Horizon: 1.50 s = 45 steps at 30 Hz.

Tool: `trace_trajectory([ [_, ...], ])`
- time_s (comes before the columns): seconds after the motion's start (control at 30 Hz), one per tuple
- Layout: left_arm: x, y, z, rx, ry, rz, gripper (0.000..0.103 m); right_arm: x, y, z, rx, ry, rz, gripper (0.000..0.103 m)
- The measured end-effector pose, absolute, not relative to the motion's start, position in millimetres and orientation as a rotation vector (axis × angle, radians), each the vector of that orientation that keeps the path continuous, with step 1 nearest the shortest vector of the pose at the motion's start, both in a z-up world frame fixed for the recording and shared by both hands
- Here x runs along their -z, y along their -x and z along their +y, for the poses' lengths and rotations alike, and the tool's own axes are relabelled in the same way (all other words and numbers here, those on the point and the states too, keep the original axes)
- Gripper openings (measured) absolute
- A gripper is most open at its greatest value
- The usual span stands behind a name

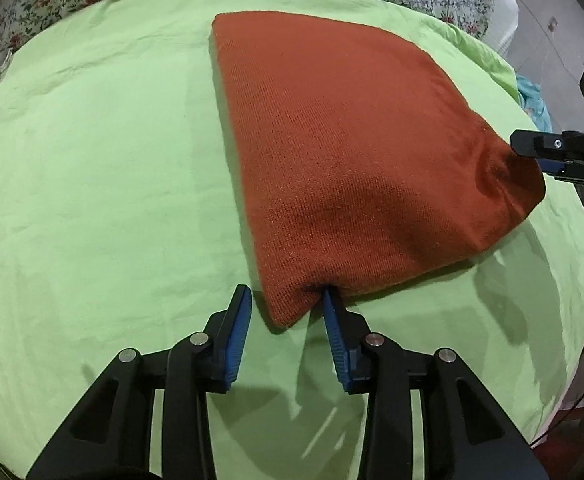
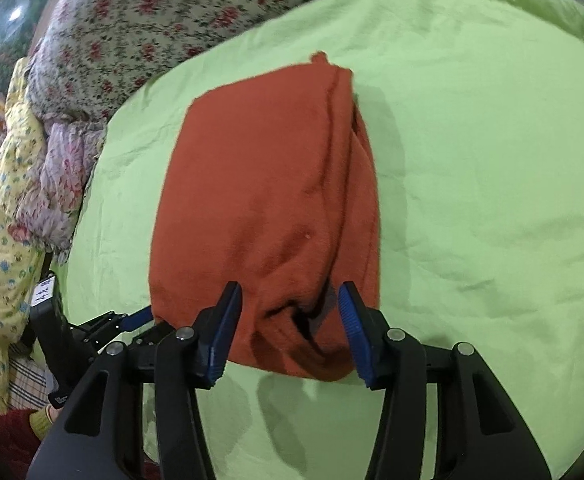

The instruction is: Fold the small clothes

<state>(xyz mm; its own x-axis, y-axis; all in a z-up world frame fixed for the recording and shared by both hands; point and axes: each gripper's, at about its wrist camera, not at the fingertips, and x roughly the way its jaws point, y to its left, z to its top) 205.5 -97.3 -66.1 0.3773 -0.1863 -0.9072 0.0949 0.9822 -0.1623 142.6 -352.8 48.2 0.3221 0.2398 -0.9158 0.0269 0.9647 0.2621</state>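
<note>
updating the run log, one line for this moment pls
left gripper: open, straddling beanie corner | right gripper: open at its edge | beanie flat on green sheet

Bare green sheet (image 1: 103, 168) lies open around the orange garment (image 1: 344, 152); the floral quilt (image 2: 139, 28) heaps along its far edge.

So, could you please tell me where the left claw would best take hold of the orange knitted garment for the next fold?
Probably the pointed near corner of the orange knitted garment, coming in low from the near side. That corner already sits between the open fingers of the left claw, and it lies flat on the green sheet, so closing there should pinch every layer.
</note>
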Motion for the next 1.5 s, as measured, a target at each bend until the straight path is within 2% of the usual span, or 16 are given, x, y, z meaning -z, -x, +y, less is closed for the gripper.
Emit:
trace_trajectory([
  [0.03,65,-203,-95,0.181,0.094,1.172,0.037,-48,-144,-351,-0.148,-0.240,1.233,0.049],
  [0.07,66,-204,-94,0.182,0.095,1.172,0.037,-46,-146,-350,-0.155,-0.238,1.238,0.038],
  [0.17,69,-196,-94,0.187,0.090,1.177,0.036,-34,-153,-349,-0.152,-0.259,1.278,0.018],
  [0.23,68,-196,-95,0.192,0.100,1.185,0.034,-35,-156,-348,-0.166,-0.274,1.280,0.015],
  [0.37,67,-200,-95,0.210,0.118,1.191,0.029,-91,-147,-353,-0.280,-0.366,1.078,0.013],
  [0.43,69,-202,-99,0.206,0.117,1.209,0.027,-99,-144,-362,-0.252,-0.333,1.068,0.013],
  [0.63,69,-211,-105,0.248,0.137,1.257,0.028,-15,-137,-398,-0.082,-0.330,1.268,0.011],
  [0.7,64,-209,-99,0.272,0.173,1.269,0.029,-12,-132,-401,-0.077,-0.347,1.257,0.011],
  [0.8,52,-211,-93,0.296,0.218,1.258,0.044,-19,-127,-401,-0.073,-0.324,1.247,0.011],
  [0.83,45,-213,-89,0.299,0.236,1.240,0.053,-18,-128,-402,-0.072,-0.321,1.248,0.011],
  [0.9,34,-217,-84,0.297,0.266,1.216,0.060,-14,-132,-404,-0.077,-0.320,1.261,0.011],
  [1.0,26,-227,-72,0.288,0.331,1.190,0.071,-19,-141,-404,-0.082,-0.331,1.276,0.016],
  [1.03,26,-235,-72,0.280,0.352,1.185,0.073,-23,-144,-404,-0.083,-0.334,1.269,0.021],
  [1.07,27,-243,-69,0.275,0.377,1.185,0.074,-28,-147,-403,-0.085,-0.335,1.260,0.033],
  [1.17,34,-267,-65,0.272,0.436,1.212,0.076,-38,-161,-402,-0.081,-0.336,1.195,0.050],
  [1.5,71,-317,-68,0.266,0.498,1.237,0.080,3,-219,-414,-0.126,-0.468,1.231,0.057],
])
